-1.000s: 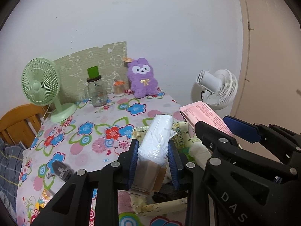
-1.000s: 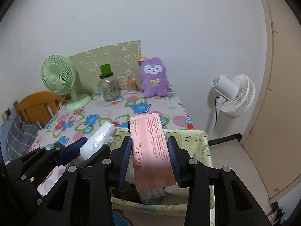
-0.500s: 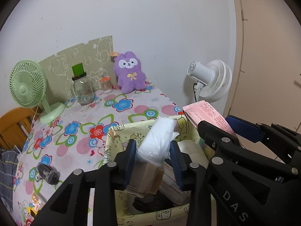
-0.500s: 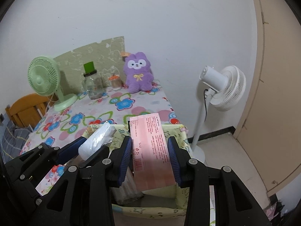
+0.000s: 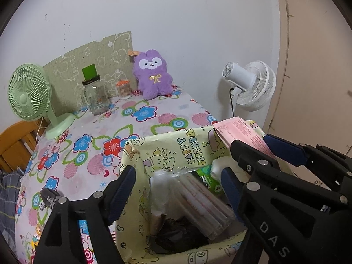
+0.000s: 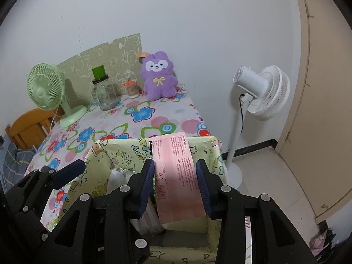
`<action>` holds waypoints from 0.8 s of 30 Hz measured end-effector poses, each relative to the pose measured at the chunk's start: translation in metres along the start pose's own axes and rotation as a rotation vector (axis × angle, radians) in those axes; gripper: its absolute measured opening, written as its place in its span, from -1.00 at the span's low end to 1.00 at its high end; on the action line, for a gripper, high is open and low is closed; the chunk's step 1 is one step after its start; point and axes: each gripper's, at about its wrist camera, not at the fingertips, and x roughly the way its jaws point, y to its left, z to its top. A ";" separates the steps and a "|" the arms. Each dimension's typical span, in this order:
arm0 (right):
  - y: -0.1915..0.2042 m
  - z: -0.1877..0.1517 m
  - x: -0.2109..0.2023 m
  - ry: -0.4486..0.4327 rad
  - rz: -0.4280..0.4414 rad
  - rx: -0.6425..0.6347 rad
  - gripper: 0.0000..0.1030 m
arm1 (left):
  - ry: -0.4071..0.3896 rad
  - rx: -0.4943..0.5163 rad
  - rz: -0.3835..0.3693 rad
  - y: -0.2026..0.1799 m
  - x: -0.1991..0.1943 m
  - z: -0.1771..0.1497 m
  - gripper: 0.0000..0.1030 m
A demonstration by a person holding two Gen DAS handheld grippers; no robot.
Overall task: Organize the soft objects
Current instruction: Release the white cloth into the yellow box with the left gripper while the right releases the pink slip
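A yellow cartoon-print fabric bin point(image 5: 176, 147) point(image 6: 101, 151) stands open at the table's near right edge. My left gripper point(image 5: 178, 189) is open above it; the clear-wrapped tissue pack point(image 5: 191, 200) lies loose inside, also in the right wrist view point(image 6: 118, 178). A green pack point(image 5: 206, 178) and dark items lie beneath. My right gripper point(image 6: 176, 187) is shut on a pink soft pack point(image 6: 176, 171), held over the bin's right side; the pack also shows in the left wrist view point(image 5: 239, 132). A purple plush bunny point(image 5: 153, 74) point(image 6: 159, 76) sits against the far wall.
The flowered tablecloth point(image 5: 92, 136) carries a green desk fan point(image 5: 33, 96), a glass jar with a green lid point(image 5: 94, 94) and a small orange-lidded jar point(image 5: 123, 89). A white standing fan point(image 6: 259, 94) stands right of the table. A wooden chair point(image 5: 13, 145) is at left.
My left gripper opened and let go of the tissue pack, which dropped into the bin. Both grippers moved closer over the bin. The right gripper still holds the pink pack.
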 end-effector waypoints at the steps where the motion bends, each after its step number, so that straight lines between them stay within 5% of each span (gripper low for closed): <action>1: 0.001 0.000 0.001 0.003 0.007 0.000 -0.16 | 0.001 -0.001 0.002 0.001 0.000 0.000 0.64; 7: 0.008 0.002 0.003 0.008 0.011 -0.015 -0.09 | 0.005 -0.009 0.008 0.006 -0.001 -0.001 0.69; 10: 0.012 0.002 0.000 -0.009 -0.011 -0.020 0.28 | 0.004 -0.013 0.007 0.009 -0.004 -0.002 0.70; 24: 0.035 0.002 -0.029 -0.062 -0.022 -0.043 0.52 | -0.045 -0.030 0.025 0.026 -0.036 -0.008 0.87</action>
